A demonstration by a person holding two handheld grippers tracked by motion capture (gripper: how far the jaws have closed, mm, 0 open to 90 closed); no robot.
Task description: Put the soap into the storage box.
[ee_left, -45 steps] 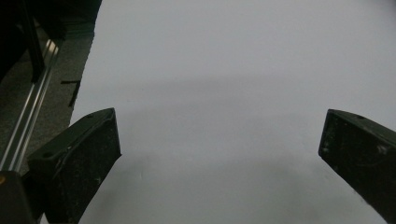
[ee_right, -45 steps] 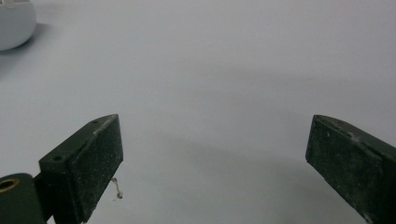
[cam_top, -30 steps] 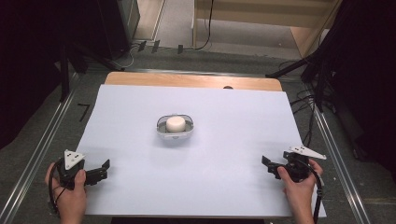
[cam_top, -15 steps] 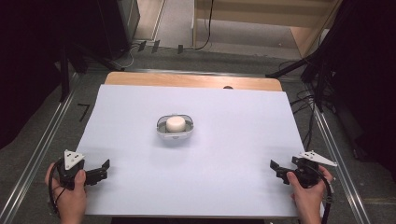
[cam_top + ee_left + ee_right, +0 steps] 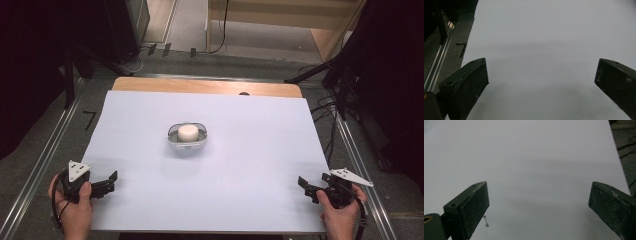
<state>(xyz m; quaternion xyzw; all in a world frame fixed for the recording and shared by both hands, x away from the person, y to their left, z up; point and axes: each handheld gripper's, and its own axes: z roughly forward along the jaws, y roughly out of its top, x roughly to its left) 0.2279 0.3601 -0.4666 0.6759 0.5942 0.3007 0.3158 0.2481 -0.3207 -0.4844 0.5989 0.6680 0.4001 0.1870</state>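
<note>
White table surface point(image 5: 250, 150) on grey floor point(image 5: 45, 135); bowl point(image 5: 187, 135) with white cylinder point(image 5: 188, 132) at centre; left gripper point(image 5: 107, 182) and right gripper point(image 5: 306, 187) at near corners, both spread, empty.

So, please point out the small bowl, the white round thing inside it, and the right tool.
small bowl point(image 5: 172, 140): high view, on its left rim.
white round thing point(image 5: 188, 132): high view, on its flat top.
right tool point(image 5: 309, 188): high view, midway between its two black fingertips.

Left claw point(image 5: 111, 181) gaping, low, held in hand; right claw point(image 5: 306, 186) likewise, jaws wide.
</note>
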